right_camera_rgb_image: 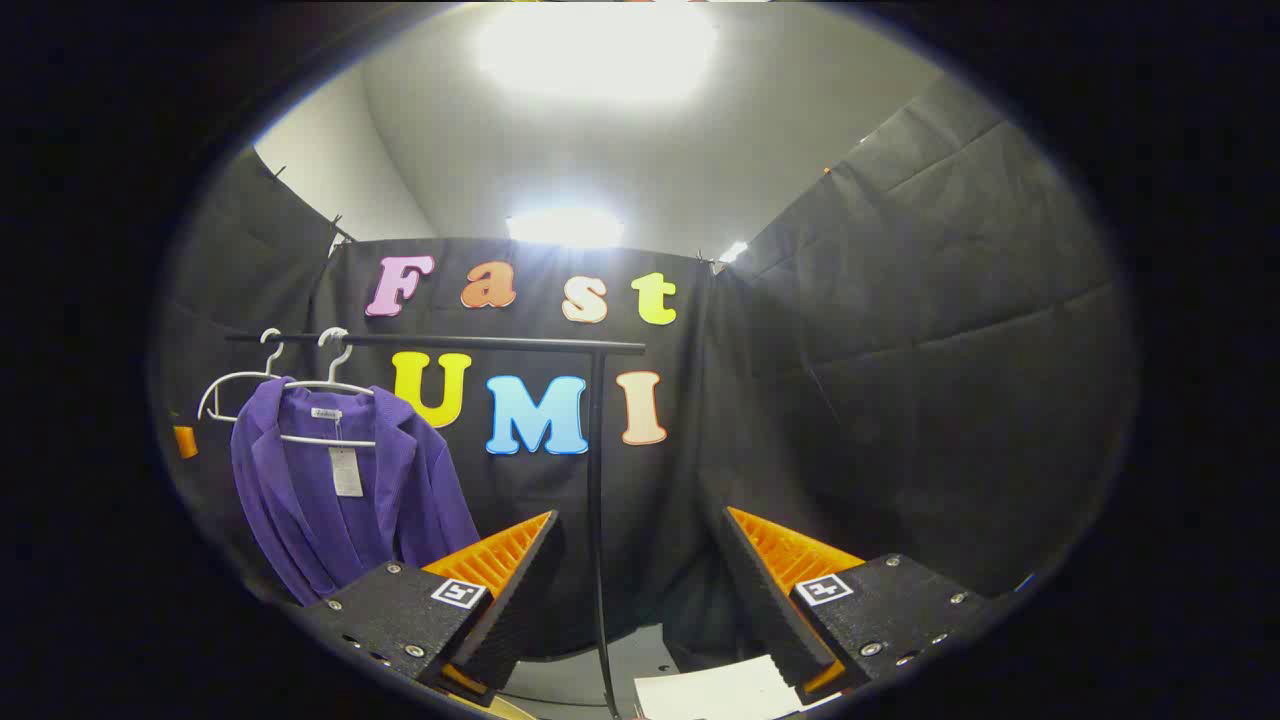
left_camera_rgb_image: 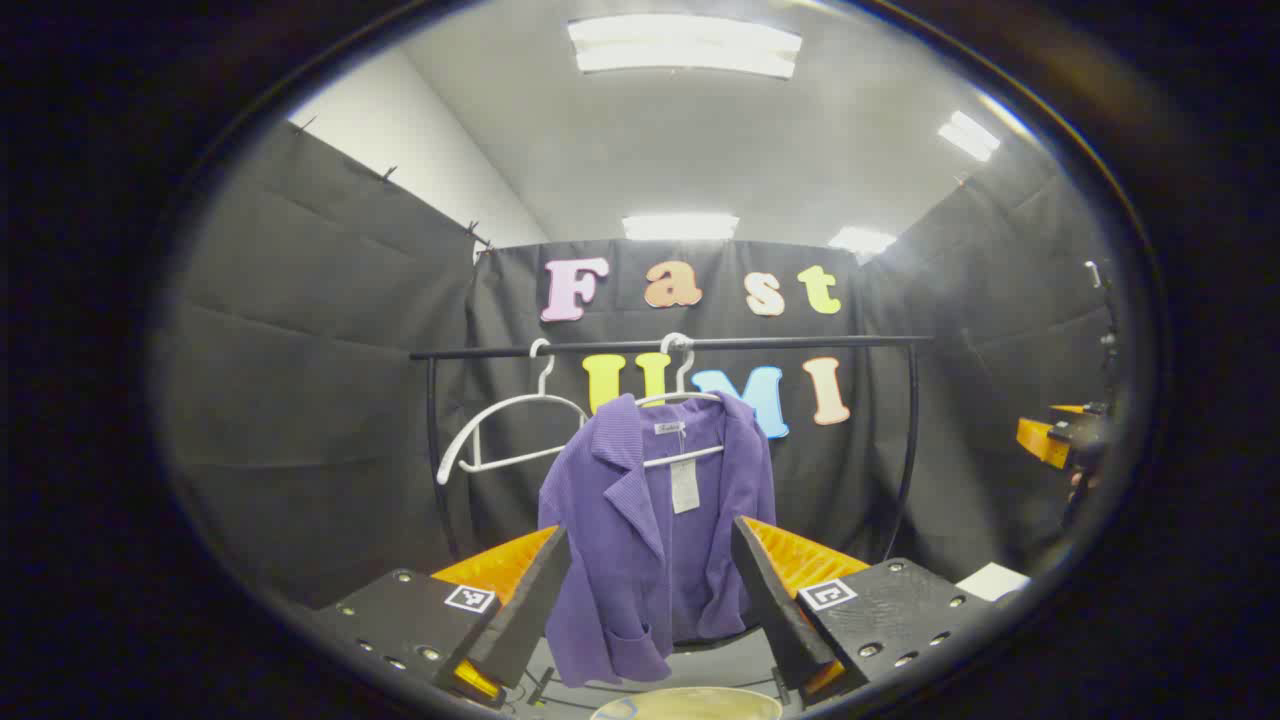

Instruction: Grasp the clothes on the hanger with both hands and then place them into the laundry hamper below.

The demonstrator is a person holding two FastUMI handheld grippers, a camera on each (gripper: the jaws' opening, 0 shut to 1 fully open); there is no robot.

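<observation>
Your left gripper has its jaws spread wide, with the purple jacket seen between them, hanging on a white hanger from the black rail. Your right gripper is also spread and holds nothing; there the jacket hangs far to the left.

Two hangers, one jacket, one rail.

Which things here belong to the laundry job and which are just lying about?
Job: purple jacket on its white hanger, rail, hamper rim, left claw, right claw, both open.
Lying about: empty hanger, white sheet.
</observation>
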